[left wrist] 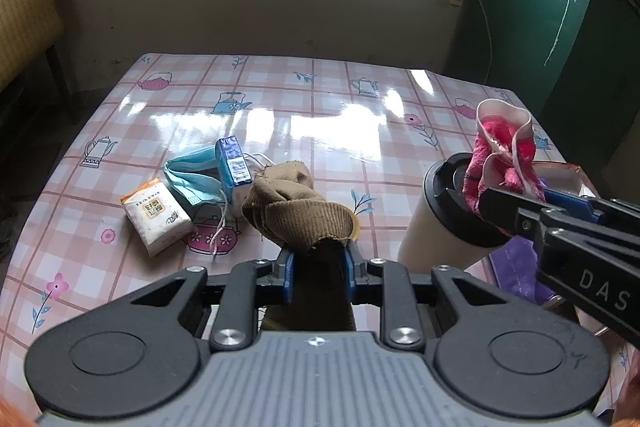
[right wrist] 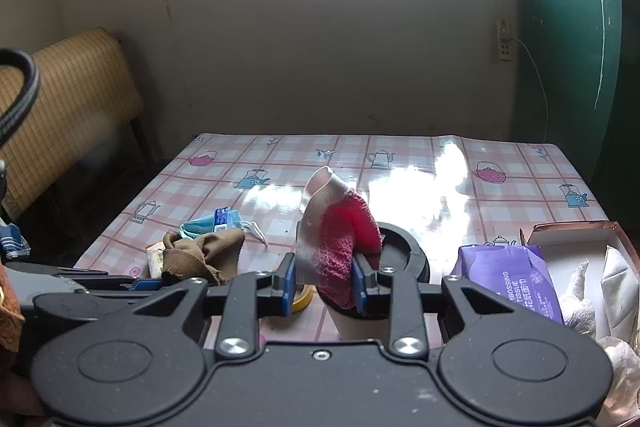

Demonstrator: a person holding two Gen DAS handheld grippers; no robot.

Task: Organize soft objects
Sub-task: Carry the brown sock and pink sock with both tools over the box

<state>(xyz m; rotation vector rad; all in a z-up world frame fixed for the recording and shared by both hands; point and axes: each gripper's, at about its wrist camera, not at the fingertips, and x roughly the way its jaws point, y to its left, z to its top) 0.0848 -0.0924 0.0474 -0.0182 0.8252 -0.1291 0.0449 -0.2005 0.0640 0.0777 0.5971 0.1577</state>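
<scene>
Socks were up off the checked tablecloth: the left gripper pinched a bunched brown ribbed sock, the right gripper clamped a pink sock with pale cuff, presumably bound for the cardboard box on the right.

Pink-and-white checked tablecloth printed with teapots and flowers; brown ribbed sock; red-and-pale-pink sock; light-blue mask; purple tissue pack; black-lidded cream cup.
</scene>
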